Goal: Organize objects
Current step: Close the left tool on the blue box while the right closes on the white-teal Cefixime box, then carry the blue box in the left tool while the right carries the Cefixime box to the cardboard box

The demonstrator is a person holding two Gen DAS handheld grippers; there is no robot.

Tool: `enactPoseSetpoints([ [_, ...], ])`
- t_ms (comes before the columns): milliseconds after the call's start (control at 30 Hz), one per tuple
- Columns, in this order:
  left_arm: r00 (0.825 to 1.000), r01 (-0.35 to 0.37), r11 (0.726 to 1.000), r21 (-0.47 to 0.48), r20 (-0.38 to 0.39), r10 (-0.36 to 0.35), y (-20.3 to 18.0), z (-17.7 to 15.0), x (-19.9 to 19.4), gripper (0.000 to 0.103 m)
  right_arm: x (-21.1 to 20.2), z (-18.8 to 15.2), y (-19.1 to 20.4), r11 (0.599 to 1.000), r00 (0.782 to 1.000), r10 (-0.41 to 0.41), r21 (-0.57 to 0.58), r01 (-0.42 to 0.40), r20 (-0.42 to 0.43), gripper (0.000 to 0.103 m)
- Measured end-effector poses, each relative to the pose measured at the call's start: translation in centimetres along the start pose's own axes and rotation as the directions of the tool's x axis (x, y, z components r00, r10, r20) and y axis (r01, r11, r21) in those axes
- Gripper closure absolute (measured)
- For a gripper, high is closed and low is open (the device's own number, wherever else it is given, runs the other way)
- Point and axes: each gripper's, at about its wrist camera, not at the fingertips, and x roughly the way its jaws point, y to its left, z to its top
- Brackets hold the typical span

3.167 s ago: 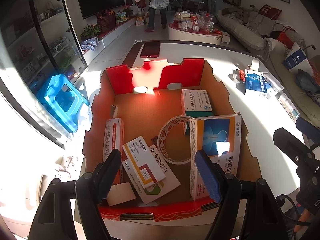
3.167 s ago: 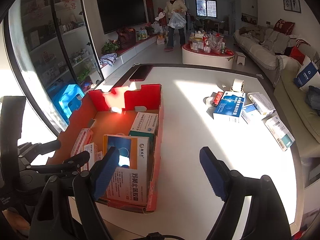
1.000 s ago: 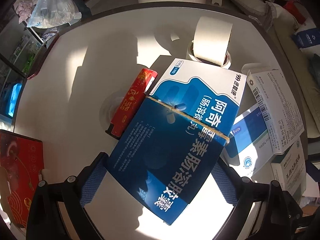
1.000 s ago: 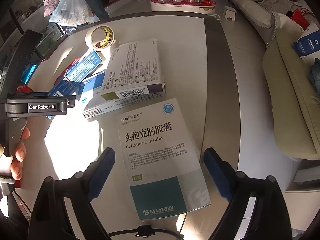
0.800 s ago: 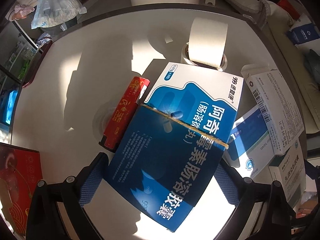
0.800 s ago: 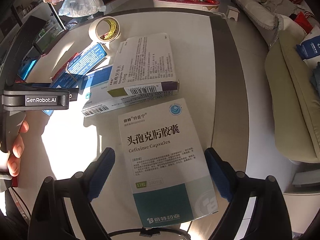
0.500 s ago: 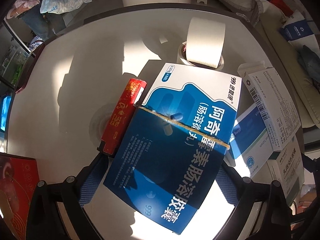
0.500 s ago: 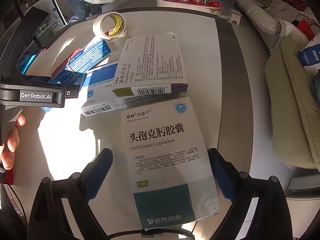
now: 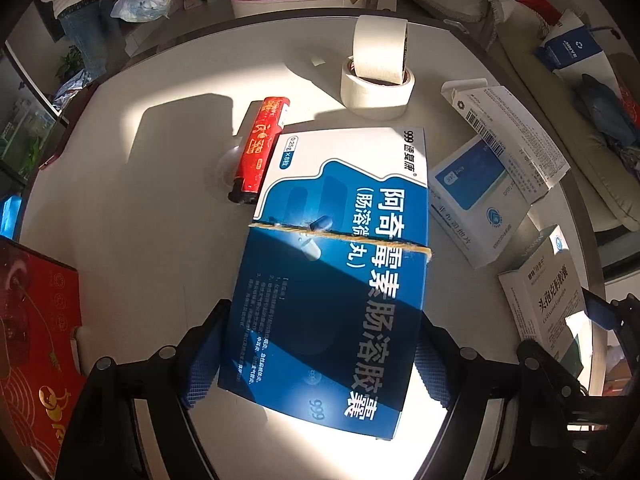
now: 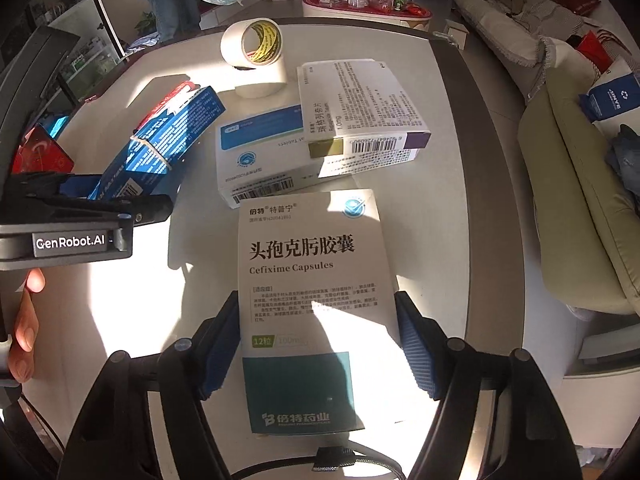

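Leftmost, a glossy red carton (image 9: 36, 344) sits at nine o'clock on the white round table (image 9: 152, 208). Next, the left gripper (image 9: 316, 364) straddles a blue-and-white cardboard medicine box (image 9: 340, 264) (twine-banded across its middle), jaws closing, blue ribbed pads at its long edges. A red lighter (image 9: 260, 156) lies at eleven o'clock, stacked tape rolls (image 9: 378, 72) at twelve. Farther right, the right gripper (image 10: 318, 344) closes around a flat white-and-teal cefixime box (image 10: 312, 280), pads just meeting its sides.
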Motion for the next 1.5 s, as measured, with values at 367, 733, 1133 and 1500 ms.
enactPoseSetpoints([
  [367,0.996,0.005,0.996,0.084,0.091,-0.012,1.7,-8.5,-7.0,0.018,-4.9,-6.9,4.1,0.98,0.996,0.033,0.195,-0.048,0.082,0.031],
  [733,0.994,0.031,0.994,0.101,0.106,-0.041,3.4,-12.6,-10.1,0.07,-10.6,-11.4,7.0,0.938,0.982,0.035,0.334,-0.096,0.184,0.031],
  [1133,0.993,0.109,0.994,-0.008,0.044,-0.109,6.2,-13.2,-8.1,0.076,-10.1,-11.5,8.0,0.942,0.981,0.061,0.315,-0.119,0.186,0.031],
  [1500,0.989,0.095,0.995,0.014,0.111,-0.096,5.6,-13.1,-10.1,0.078,-10.5,-10.5,10.3,0.952,0.97,0.092,0.265,-0.152,0.223,0.031],
])
